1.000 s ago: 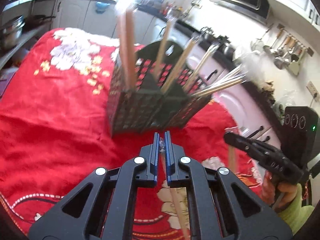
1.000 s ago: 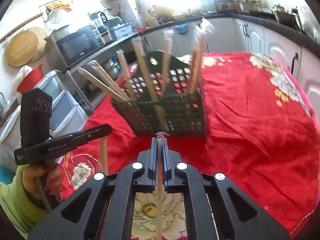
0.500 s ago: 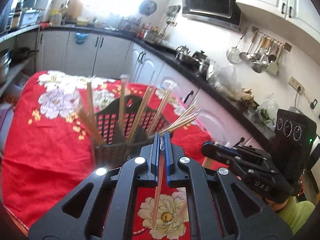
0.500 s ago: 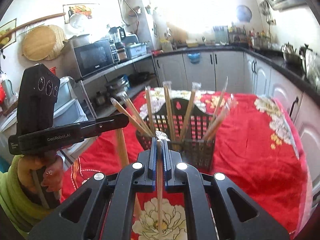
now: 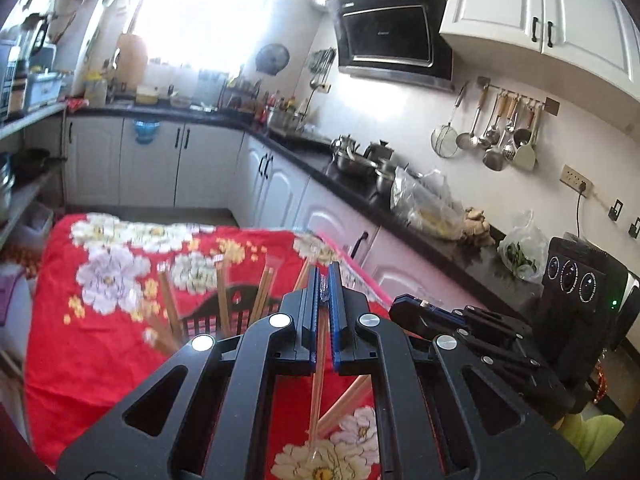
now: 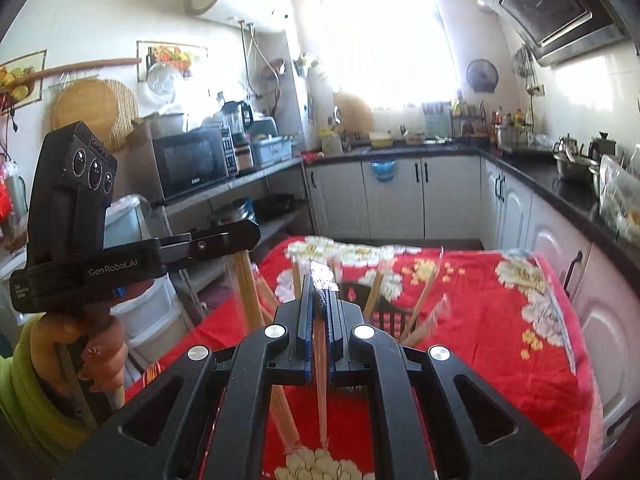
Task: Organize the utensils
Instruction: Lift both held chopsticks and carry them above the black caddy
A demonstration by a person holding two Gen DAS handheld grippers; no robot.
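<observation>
Chopsticks in clear wrappers are what I carry: one wrapped pair (image 5: pixel 318 396) is clamped in my left claw (image 5: pixel 325 300), another wrapped pair (image 6: pixel 321 392) is clamped in my right claw (image 6: pixel 319 304). Each pair hangs with its long axis running down from the pinched top end toward the red flowered cloth (image 5: pixel 92 344) on the worktop. The black slotted basket (image 5: pixel 224 314), already bristling with upright and leaning pairs, sits ahead of and below both claws. Seen from the basket, my left claw stands to one side and my right claw to the other, neither clearly nearer. I judge the coming move turns on bringing each hanging lower tip over the basket's open top before lowering.
</observation>
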